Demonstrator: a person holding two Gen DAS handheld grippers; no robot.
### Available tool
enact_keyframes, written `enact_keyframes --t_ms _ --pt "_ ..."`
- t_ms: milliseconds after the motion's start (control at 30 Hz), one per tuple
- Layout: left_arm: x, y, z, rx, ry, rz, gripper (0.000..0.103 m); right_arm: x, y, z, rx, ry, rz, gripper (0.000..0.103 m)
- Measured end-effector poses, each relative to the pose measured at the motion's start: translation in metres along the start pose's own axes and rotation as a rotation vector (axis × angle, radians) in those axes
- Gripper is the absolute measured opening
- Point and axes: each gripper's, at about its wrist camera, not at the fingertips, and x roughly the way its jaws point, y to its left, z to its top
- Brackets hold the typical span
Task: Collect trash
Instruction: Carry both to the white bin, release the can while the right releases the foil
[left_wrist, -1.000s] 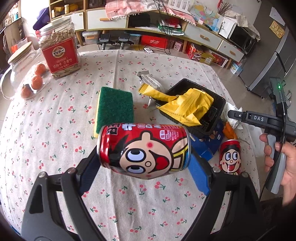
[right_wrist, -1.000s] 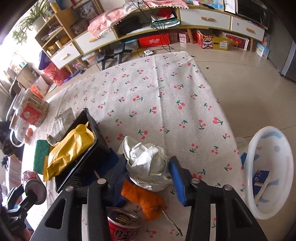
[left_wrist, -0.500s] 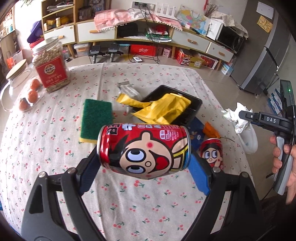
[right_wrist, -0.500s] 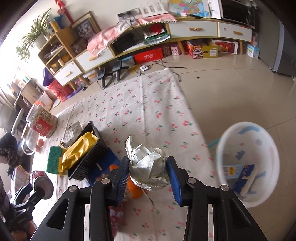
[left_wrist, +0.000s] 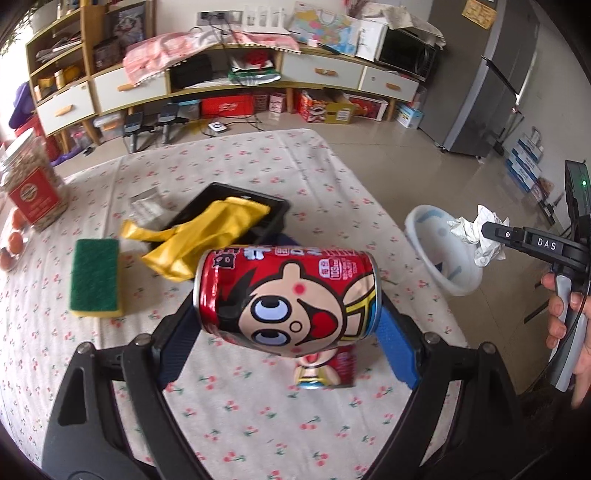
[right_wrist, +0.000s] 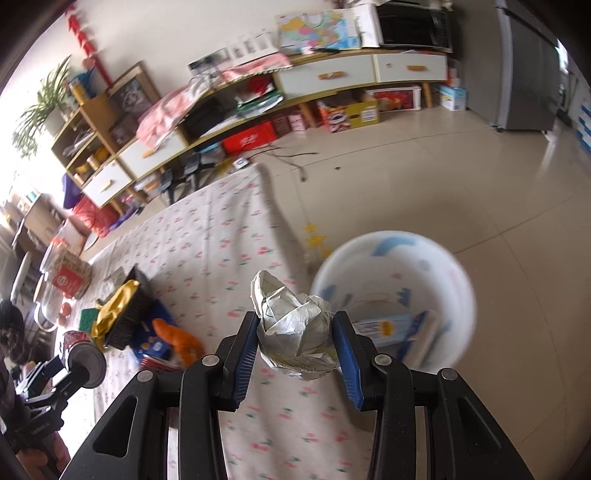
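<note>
My left gripper (left_wrist: 286, 314) is shut on a red cartoon drink can (left_wrist: 288, 295) and holds it sideways above the cherry-print table (left_wrist: 240, 417). A second red can (left_wrist: 325, 369) stands on the table, partly hidden behind the held one. My right gripper (right_wrist: 295, 338) is shut on a crumpled ball of white paper (right_wrist: 295, 332) and holds it above the table's right edge, next to a white plastic bin (right_wrist: 395, 295) on the floor. The paper (left_wrist: 476, 236) and the bin (left_wrist: 439, 254) also show in the left wrist view, off the table's right side.
A black tray (left_wrist: 269, 205) holds a yellow wrapper (left_wrist: 207, 236). A green-and-yellow sponge (left_wrist: 95, 277), a jar with a red label (left_wrist: 29, 188) and oranges (left_wrist: 14, 225) are on the left. An orange wrapper (right_wrist: 177, 338) and blue packet (right_wrist: 147, 336) lie by the tray.
Both grippers have risen and swung right. The right one has carried the paper ball from the table to beside the bin. The left still holds the can.
</note>
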Motion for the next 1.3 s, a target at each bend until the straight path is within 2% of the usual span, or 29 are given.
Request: enact_keyframes --t_ms 433,733,1000,1167,1300 --pt "0.045 -0.108 0.018 0.171 0.033 -0.120 0.088 -0.030 -0.092 -0.015 0.130 -0.027 -0.058 0.042" --pt "0.091 -0.178 0.037 0.288 0.059 -0.179 0.088 -0.039 -0.131 -0.023 0.193 -0.035 -0.076 0.042" --pt "0.116 -0.206 0.039 0.328 0.090 -0.168 0.088 -0.041 -0.143 -0.024 0.222 -0.033 -0.080 0.042" --pt "0.121 -0.205 0.039 0.316 0.097 -0.166 0.088 -0.041 -0.142 -0.023 0.228 -0.036 -0.086 0.042" --pt "0.111 -0.194 0.044 0.271 0.077 -0.183 0.095 -0.040 -0.144 -0.022 0.240 -0.035 -0.090 0.042"
